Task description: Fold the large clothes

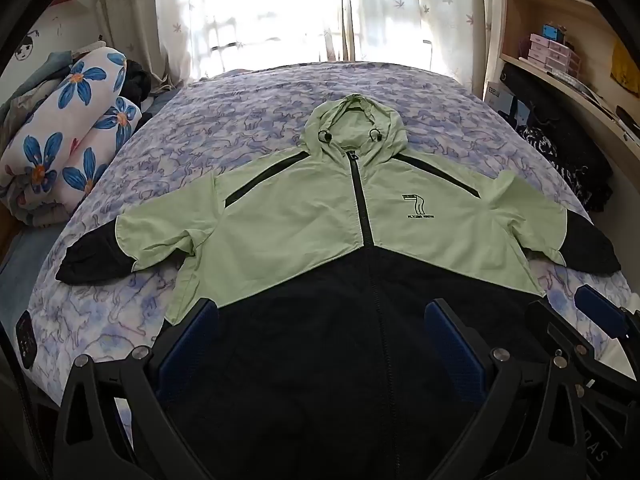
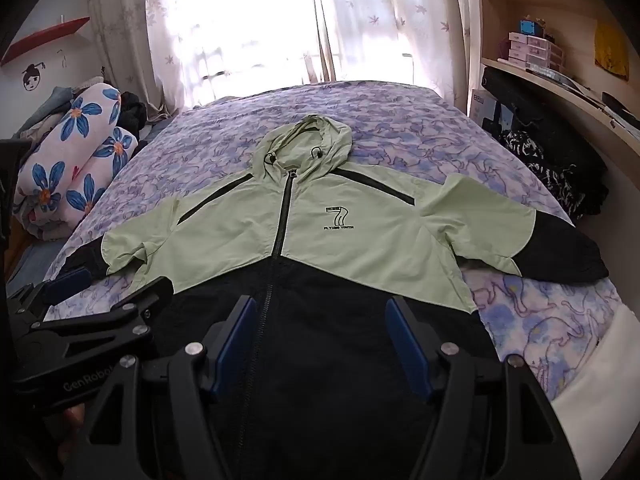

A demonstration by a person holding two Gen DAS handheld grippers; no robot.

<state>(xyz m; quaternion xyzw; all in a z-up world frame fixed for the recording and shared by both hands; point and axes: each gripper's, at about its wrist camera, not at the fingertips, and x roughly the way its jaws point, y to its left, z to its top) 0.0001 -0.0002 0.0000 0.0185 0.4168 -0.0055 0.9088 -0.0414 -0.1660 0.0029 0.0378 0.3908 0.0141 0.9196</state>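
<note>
No fold has been made yet, as far as can be judged: the jacket [image 1: 320, 216] is spread flat, front up and zipped, on the bed [image 1: 248, 96], sleeves out to either side and hood at the far end. Above the jacket's black hem, the left gripper [image 1: 320, 344] and right gripper [image 2: 320, 340] are held with fingers apart, nothing gripped. All folding is left.

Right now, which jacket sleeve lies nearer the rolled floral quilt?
The left-hand sleeve of the jacket; the floral quilt sits just beyond its black cuff, while the other sleeve points toward the shelves.
</note>
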